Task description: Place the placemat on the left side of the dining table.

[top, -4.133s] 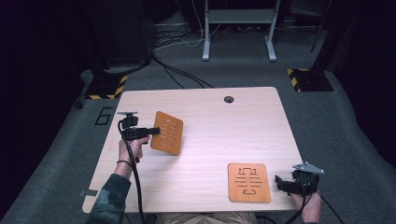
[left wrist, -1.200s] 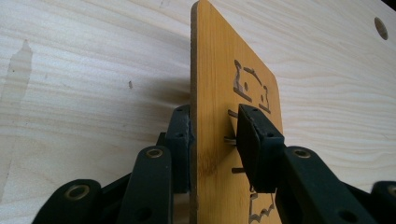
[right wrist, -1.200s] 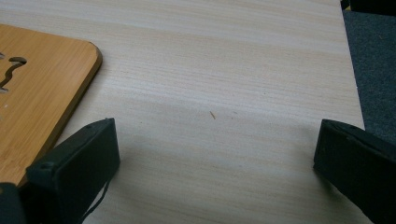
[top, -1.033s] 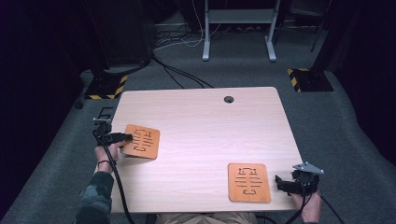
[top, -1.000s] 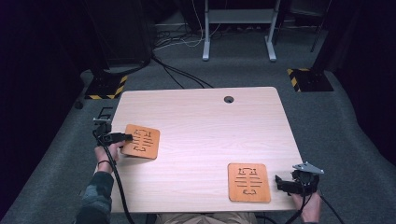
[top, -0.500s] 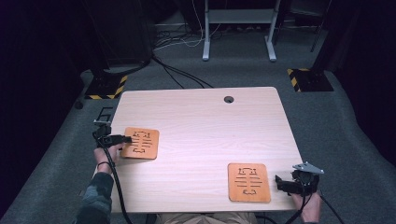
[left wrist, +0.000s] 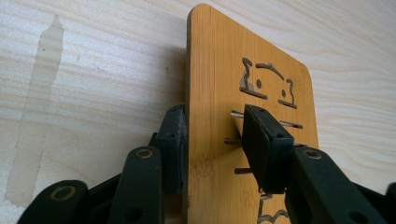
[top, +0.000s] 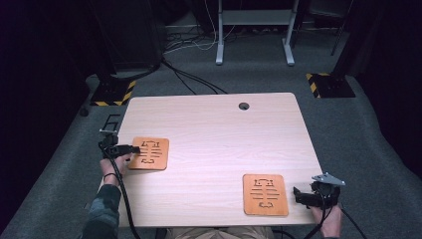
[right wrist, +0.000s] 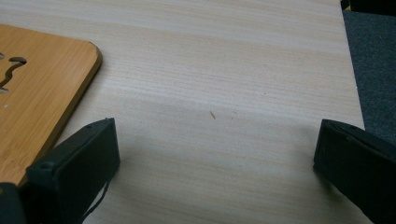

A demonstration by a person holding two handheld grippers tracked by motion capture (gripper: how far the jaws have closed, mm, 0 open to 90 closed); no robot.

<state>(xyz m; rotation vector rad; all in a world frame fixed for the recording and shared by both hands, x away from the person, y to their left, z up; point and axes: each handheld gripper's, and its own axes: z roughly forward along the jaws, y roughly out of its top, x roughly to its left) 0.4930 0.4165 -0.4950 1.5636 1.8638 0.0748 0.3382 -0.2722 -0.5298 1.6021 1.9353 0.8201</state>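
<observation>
High view: a wooden board (top: 149, 153) with cut-out slots lies flat near the left edge of the table (top: 214, 134), just ahead of the person's left hand (top: 108, 167). The left gripper (top: 130, 148) reaches in from the table's left edge, its tips over the board's near-left rim.

Left gripper view: the same board (left wrist: 224, 93) runs up between the two jaws, seen edge-on on its left side. One pad sits against the plain side; the other pad (left wrist: 261, 140) stands off the carved face with a visible gap. The jaws have just been opening a little, with the board between them; not clamped, parted around it.

High view: a second wooden board (top: 265, 194), same slotted pattern, lies flat near the front right of the table, well apart from the first. The right gripper (top: 297, 195) rests just beside its right edge, held by the right hand (top: 328, 221) at the table's front right corner, grey plate on top.

Right gripper view: its jaws stand wide apart over bare tabletop (right wrist: 224, 93), nothing between them; a rounded corner of the second board (right wrist: 42, 88) lies beside the left one.

Round hole (top: 243, 106) in the table near the far edge. Grey carpet floor (top: 358, 124) around; cables (top: 189, 79) trail beyond the table.
</observation>
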